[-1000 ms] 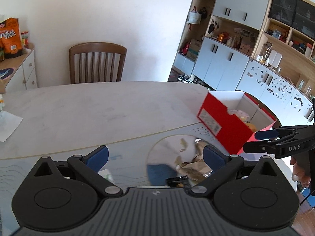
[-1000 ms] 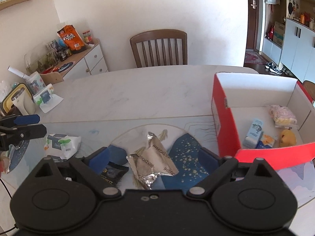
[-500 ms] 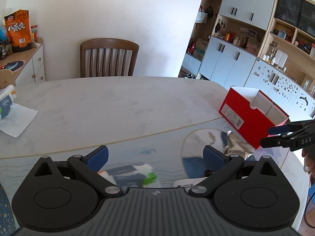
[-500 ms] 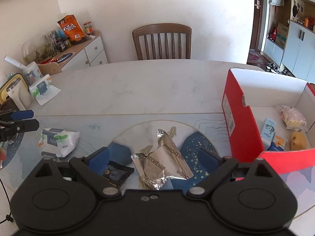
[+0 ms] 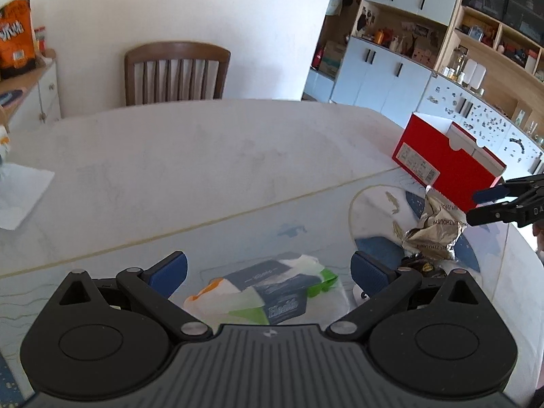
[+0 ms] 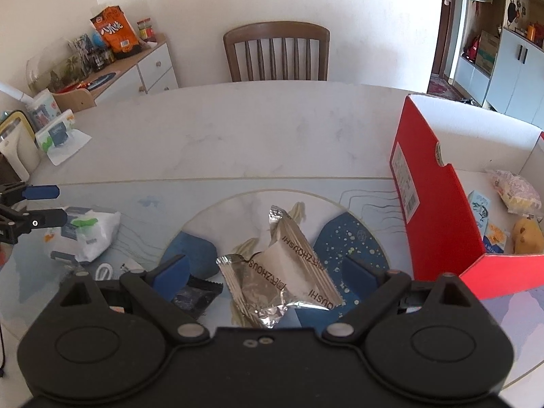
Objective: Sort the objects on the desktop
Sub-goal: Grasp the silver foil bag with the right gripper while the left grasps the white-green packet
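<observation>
My left gripper point(image 5: 268, 272) is open, its blue pads either side of a white, blue and green tissue pack point(image 5: 265, 294) lying on the table mat. My right gripper point(image 6: 268, 272) is open too, with a crumpled silver snack wrapper point(image 6: 289, 268) on the mat between its fingers. A small black packet point(image 6: 195, 297) lies by its left pad. The tissue pack point(image 6: 88, 234) shows at the left of the right wrist view, below the left gripper's fingers point(image 6: 40, 192). The red box point(image 6: 438, 210) stands at the right, with several small snacks point(image 6: 516, 192) inside.
A wooden chair point(image 6: 277, 52) stands behind the marble table point(image 6: 238, 129). A sideboard point(image 6: 129, 71) with an orange snack bag and clutter is at the left. Another tissue pack on a napkin point(image 6: 57, 136) sits at the table's left edge. Cabinets point(image 5: 391, 74) line the right wall.
My left gripper has swung left from the red box, bringing the tissue pack between its pads. The right gripper has shifted, so the silver wrapper now lies centred between its pads.
</observation>
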`<state>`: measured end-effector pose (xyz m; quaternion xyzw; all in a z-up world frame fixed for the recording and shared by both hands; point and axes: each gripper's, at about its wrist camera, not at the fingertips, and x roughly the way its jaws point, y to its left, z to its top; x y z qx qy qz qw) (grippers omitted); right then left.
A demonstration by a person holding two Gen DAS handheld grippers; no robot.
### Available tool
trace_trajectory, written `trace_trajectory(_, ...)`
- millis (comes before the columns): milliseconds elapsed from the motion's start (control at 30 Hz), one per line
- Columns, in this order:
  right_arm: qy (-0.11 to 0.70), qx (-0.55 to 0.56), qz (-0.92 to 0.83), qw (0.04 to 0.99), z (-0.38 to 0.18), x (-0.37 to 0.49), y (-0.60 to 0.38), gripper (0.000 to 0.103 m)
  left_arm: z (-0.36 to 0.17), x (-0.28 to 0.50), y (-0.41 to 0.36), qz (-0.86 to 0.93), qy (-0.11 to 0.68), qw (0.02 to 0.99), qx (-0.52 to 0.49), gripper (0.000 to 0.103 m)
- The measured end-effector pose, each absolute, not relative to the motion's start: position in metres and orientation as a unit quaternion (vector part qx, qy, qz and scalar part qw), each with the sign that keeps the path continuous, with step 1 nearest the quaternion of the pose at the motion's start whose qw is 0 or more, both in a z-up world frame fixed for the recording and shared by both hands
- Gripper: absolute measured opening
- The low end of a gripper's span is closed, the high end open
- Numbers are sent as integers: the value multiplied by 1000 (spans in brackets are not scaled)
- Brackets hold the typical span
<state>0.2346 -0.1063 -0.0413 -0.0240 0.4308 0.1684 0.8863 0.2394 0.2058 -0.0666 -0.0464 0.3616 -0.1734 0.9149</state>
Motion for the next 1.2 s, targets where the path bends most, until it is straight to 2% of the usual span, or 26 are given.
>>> trace_trajectory(267,445,-45,167,879,-60,248,-110,95,-85,248,202,-211,389,896,-37,103)
trace_trajectory(533,466,-45,177,866,-77,253,-110,94,-100,258,207,-222,400,886,-72,103)
trace_trajectory(667,475,-46,174,862,-84,255,-108,90,-103,258,210,-224,399,885,-86,103)
trace_trajectory(767,483,-35,171,858,-89,258,-110,82,-105,258,213,-222,398,885,-97,102)
trace_trajectory(967,492,-25,168,854,-94,258,-110,78,-103,254,214,-220,387,889,-106,91)
trace_trajectory(1033,490,-24,169,855,-94,257,-111,72,-103,254,215,-221,386,888,-113,85)
trace_trajectory(1200,490,-22,173,854,-93,257,-110,63,-100,252,213,-219,382,891,-115,78)
